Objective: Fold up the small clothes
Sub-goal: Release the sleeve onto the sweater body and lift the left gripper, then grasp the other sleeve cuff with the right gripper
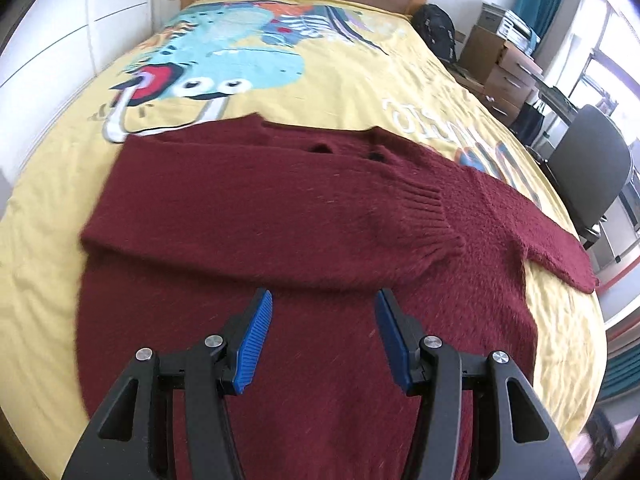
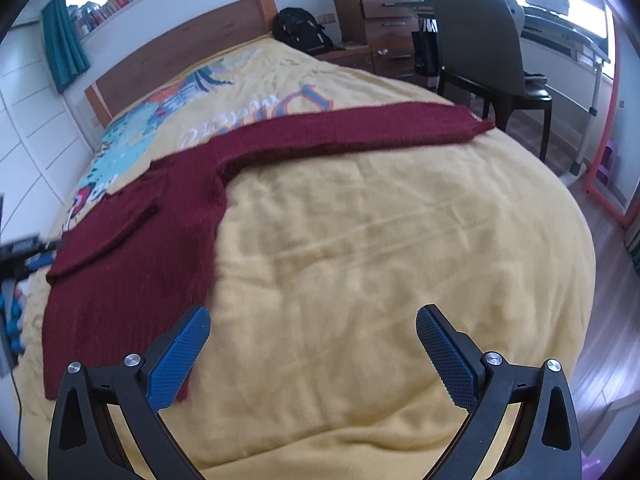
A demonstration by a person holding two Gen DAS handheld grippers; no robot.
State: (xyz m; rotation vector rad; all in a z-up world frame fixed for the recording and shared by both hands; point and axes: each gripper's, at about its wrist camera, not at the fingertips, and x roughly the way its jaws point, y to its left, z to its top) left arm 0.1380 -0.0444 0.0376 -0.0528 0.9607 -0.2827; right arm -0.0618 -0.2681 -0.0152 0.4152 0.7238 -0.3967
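A dark red knitted sweater (image 1: pixel 248 216) lies flat on the yellow printed bedspread (image 1: pixel 340 80). One sleeve is folded across its body, the ribbed cuff (image 1: pixel 436 220) near the right side. The other sleeve (image 2: pixel 360 128) stretches out toward the bed's right edge. My left gripper (image 1: pixel 323 304) hovers over the sweater's lower body, open, nothing between its blue pads. My right gripper (image 2: pixel 313 324) is open over bare bedspread (image 2: pixel 380 240), just right of the sweater's hem (image 2: pixel 120 320). The left gripper (image 2: pixel 28 256) shows blurred at the left edge of the right wrist view.
A wooden headboard (image 2: pixel 180 52) and white wall panels (image 1: pixel 60 32) bound the bed. Beside the bed stand a black backpack (image 2: pixel 300 32), wooden drawers (image 2: pixel 384 28), a grey chair (image 2: pixel 480 48) and a desk (image 2: pixel 568 36). Wooden floor (image 2: pixel 600 340) lies at the right.
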